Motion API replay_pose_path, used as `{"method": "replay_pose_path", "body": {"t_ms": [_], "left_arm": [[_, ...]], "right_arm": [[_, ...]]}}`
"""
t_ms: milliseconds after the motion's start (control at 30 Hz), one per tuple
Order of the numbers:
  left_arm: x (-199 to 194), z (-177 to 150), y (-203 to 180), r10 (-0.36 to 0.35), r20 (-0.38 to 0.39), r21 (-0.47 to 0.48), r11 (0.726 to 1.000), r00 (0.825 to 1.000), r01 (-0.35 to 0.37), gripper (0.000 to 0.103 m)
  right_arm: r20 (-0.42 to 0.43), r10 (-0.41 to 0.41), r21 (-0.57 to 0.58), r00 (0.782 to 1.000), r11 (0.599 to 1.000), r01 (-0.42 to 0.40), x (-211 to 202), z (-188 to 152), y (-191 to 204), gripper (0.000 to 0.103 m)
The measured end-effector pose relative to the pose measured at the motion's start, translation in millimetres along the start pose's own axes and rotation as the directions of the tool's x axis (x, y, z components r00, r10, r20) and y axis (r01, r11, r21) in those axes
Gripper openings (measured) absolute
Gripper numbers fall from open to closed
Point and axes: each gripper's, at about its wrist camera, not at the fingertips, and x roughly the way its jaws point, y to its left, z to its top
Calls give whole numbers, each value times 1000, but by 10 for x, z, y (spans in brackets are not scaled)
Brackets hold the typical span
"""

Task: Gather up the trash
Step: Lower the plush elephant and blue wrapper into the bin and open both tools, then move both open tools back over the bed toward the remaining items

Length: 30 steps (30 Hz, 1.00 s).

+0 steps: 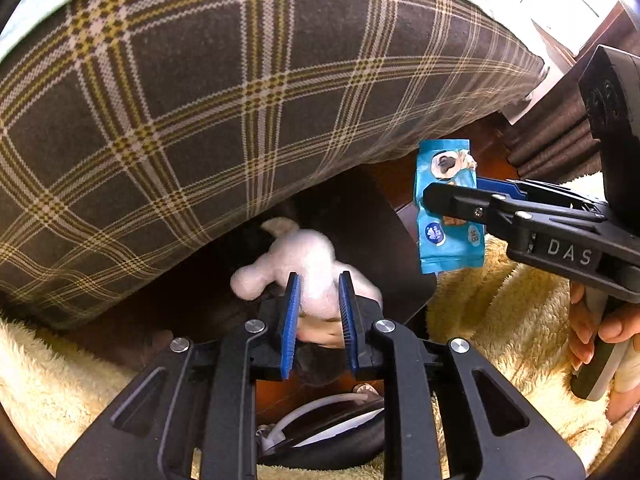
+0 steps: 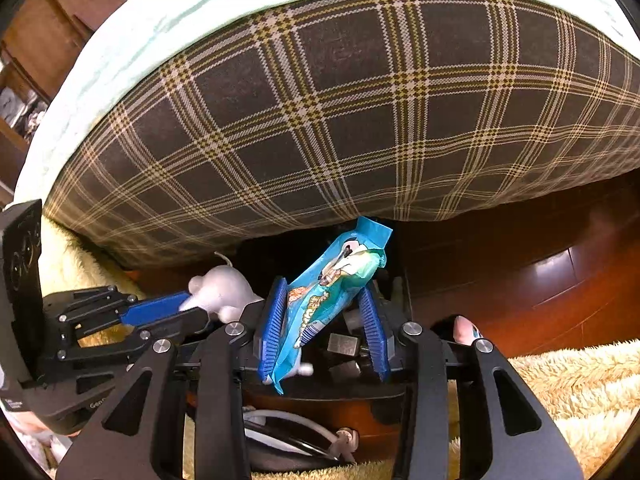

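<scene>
My left gripper is shut on a white crumpled tissue wad, held in the air in front of a plaid bed side. It also shows in the right wrist view at the left, with the white wad at its tips. My right gripper holds a blue snack wrapper between its blue pads; the wrapper stands tilted up to the right. In the left wrist view the right gripper comes in from the right, clamped across the blue wrapper.
A dark plaid mattress side fills the upper view, with a pale green sheet on top. A cream fluffy rug covers the reddish wood floor. A dark bin or box opening lies below the grippers. White cables lie near the bottom.
</scene>
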Motion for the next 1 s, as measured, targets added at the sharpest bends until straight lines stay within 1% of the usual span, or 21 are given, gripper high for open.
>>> {"method": "replay_pose_path", "body": {"t_ms": [33, 67, 100, 167, 267, 333, 400, 567, 600, 733, 833, 900, 933, 1000], "left_arm": [[-17, 2, 2, 2, 4, -2, 1000, 1000, -2, 26], [-19, -2, -5, 3, 8, -5, 1000, 1000, -3, 32], [-29, 1, -5, 8, 13, -6, 1000, 1000, -8, 35], [-60, 4, -30, 15, 19, -7, 1000, 1000, -15, 38], [-111, 16, -30, 28, 31, -10, 1000, 999, -28, 40], [-187, 42, -25, 39, 50, -11, 999, 998, -39, 43], [-312, 68, -32, 52, 78, -10, 999, 996, -52, 48], [-699, 134, -58, 49, 151, -12, 999, 987, -48, 53], [-807, 159, -75, 52, 174, -6, 999, 983, -52, 55], [-1153, 256, -75, 73, 247, 12, 997, 966, -78, 61], [-1350, 421, -71, 94, 293, 15, 995, 952, -103, 65], [-1457, 500, -22, 122, 318, 2, 992, 940, -130, 66], [-1514, 581, 32, 145, 335, -10, 989, 931, -150, 66], [-1553, 704, 100, 165, 354, -25, 986, 920, -167, 66]], "right_arm": [[-1, 0, 5, 1000, 1000, 0, 2, 19, -12, 41], [-2, 2, 9, 1000, 1000, -2, -1, 34, -33, 44], [-3, 3, 11, 1000, 1000, -3, -4, 47, -48, 50], [5, 3, 15, 1000, 1000, -3, -15, 68, -88, 56], [19, 9, 27, 1000, 1000, -10, -87, 140, -204, 57], [34, 12, 36, 999, 999, -13, -189, 175, -225, 60], [60, 15, 38, 998, 999, -17, -304, 225, -250, 64], [154, 5, -5, 988, 1000, -5, -714, 406, -224, 70], [180, 5, -17, 984, 1000, -2, -823, 464, -212, 72], [271, 16, -56, 963, 998, -1, -1200, 685, -101, 76], [316, 23, -63, 949, 998, -4, -1354, 914, -38, 76], [344, 35, -70, 938, 997, -12, -1413, 1078, -7, 76], [357, 40, -73, 933, 997, -15, -1425, 1181, 7, 76], [360, 61, -80, 931, 996, -34, -1393, 1363, 61, 76]]}}
